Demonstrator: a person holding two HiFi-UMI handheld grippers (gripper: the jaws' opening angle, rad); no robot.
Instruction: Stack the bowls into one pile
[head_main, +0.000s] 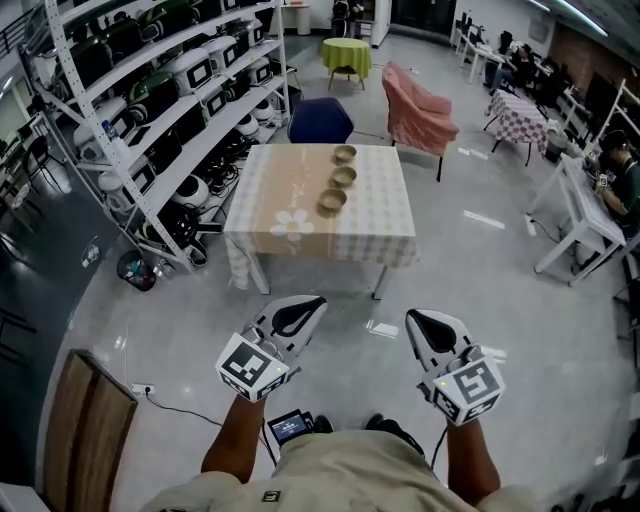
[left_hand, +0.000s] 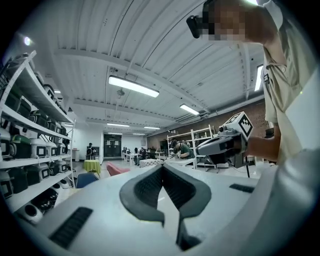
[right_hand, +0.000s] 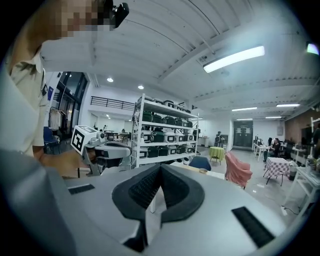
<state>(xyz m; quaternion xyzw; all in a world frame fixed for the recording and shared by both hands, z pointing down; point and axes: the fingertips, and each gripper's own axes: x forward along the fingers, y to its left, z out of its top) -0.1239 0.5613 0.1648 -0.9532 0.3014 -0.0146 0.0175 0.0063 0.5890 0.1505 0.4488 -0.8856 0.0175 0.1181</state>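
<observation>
My left claw (head_main: 303, 308) and right claw (head_main: 421, 321) are fully closed and empty, well short of the worktop (head_main: 385, 215); nothing is within reach to grip. Three bowls (head_main: 344, 176) stand in a row on the worktop, apart, unstacked.

No legible text, brand or number in any view. Marker squares on left tool (head_main: 300, 312) and right tool (head_main: 428, 322) are black-and-white patterns only, no characters. Lit screen (head_main: 290, 426), lower centre of head view, too small to read. Shirt patch (head_main: 270, 495) at bottom edge: unreadable.
</observation>
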